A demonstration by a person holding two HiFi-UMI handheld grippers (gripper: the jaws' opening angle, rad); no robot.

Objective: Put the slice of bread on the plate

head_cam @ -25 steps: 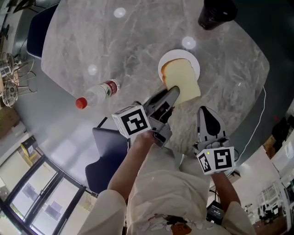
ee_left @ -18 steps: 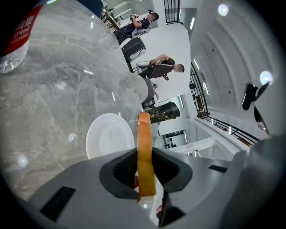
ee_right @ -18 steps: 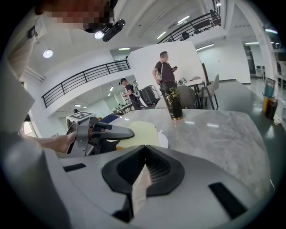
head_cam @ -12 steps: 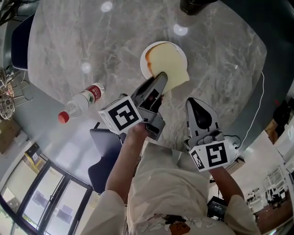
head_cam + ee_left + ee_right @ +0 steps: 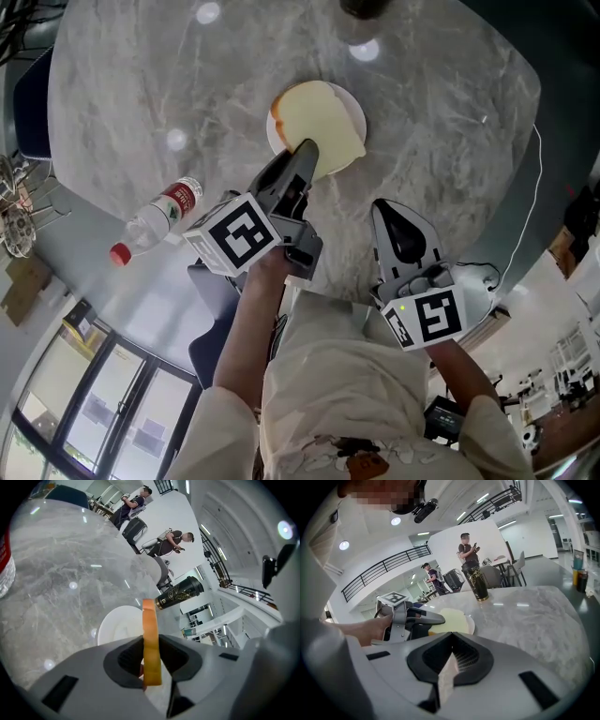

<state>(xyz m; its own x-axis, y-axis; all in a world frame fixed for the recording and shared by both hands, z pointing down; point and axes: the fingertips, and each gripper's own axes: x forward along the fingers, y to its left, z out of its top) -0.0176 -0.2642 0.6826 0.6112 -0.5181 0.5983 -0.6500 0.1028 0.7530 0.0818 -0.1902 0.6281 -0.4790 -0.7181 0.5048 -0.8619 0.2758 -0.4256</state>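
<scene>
Moved since a second ago: the left gripper (image 5: 305,153) has brought the pale slice of bread with a tan crust (image 5: 323,122) further over the round white plate (image 5: 273,131). The slice is now covering most of the plate instead of hanging well past its near rim. The left gripper's fingers are clenching the near edge of the slice. In the left gripper view the bread is showing edge-on between them, upright in that picture. Whether the slice is already resting on the plate or hanging just above it is hard to tell, because the bread is hiding nearly all of the plate from above. The right gripper (image 5: 387,212) is hovering over the near side of the grey marbled worktop (image 5: 450,112), apart from the plate, with its fingers pressing together on nothing. A clear plastic bottle with a red cap (image 5: 155,220) is lying on its side at the left. A dark cup with a gold pattern (image 5: 361,7) is standing beyond the plate, cut off by the top edge of the head view.
</scene>
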